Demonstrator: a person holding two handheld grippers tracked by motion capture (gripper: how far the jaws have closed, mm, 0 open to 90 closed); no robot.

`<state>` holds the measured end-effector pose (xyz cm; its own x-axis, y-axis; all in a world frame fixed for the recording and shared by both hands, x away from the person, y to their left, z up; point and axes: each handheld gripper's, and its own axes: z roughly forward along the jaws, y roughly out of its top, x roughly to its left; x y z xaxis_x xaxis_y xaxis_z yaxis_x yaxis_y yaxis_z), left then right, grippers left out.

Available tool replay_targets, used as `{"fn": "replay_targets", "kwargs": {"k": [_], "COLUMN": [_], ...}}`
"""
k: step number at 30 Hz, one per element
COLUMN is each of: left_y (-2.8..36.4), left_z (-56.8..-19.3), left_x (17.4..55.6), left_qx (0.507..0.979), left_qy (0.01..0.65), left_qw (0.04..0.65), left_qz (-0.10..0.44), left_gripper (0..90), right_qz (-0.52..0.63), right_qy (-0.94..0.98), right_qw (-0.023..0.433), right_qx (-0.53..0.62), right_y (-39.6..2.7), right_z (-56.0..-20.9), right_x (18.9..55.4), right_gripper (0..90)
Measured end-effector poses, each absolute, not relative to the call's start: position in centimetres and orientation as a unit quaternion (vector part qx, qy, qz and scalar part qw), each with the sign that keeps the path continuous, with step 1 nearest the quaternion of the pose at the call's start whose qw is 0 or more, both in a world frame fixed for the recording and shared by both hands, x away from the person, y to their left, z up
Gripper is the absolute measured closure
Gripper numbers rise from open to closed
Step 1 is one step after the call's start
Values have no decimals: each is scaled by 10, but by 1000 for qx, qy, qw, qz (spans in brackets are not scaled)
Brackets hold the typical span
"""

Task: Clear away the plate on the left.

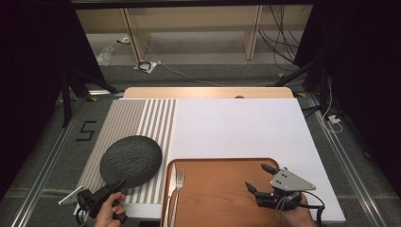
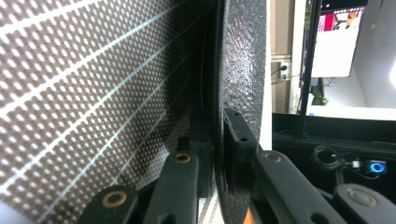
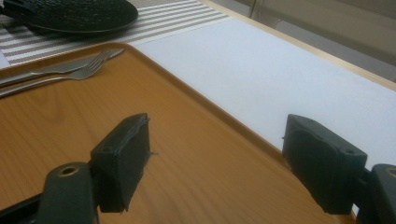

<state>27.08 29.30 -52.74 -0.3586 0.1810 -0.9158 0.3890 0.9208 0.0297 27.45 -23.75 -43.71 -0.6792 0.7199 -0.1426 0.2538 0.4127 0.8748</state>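
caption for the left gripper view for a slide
Left gripper shut on the rim of the black plate above the striped placemat.

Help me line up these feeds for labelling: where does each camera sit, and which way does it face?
High view: above the table's near side, looking forward and down; both hands show, the left tongs on the plate.
Left gripper view: rides the left tongs, along jaws clamping the plate's rim over the striped mat.
Right gripper view: rides the open right tongs above the tray.
All share the plate.
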Motion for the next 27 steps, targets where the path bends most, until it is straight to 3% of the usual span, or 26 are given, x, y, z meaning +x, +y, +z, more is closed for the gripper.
{"fn": "replay_targets", "kwargs": {"k": [18, 27], "left_y": [297, 294], "left_z": [-523, -517], "left_x": [268, 268], "left_qx": [171, 193], "left_qy": [813, 792], "left_qw": [547, 569], "left_qz": [-100, -108], "left_gripper": [846, 847], "right_qz": [447, 447], "right_qy": [800, 801], "right_qw": [261, 260], "right_qx": [303, 301], "right_y": [-238, -238], "right_z": [-437, -437], "right_x": [274, 275], "right_gripper": [243, 243]}}
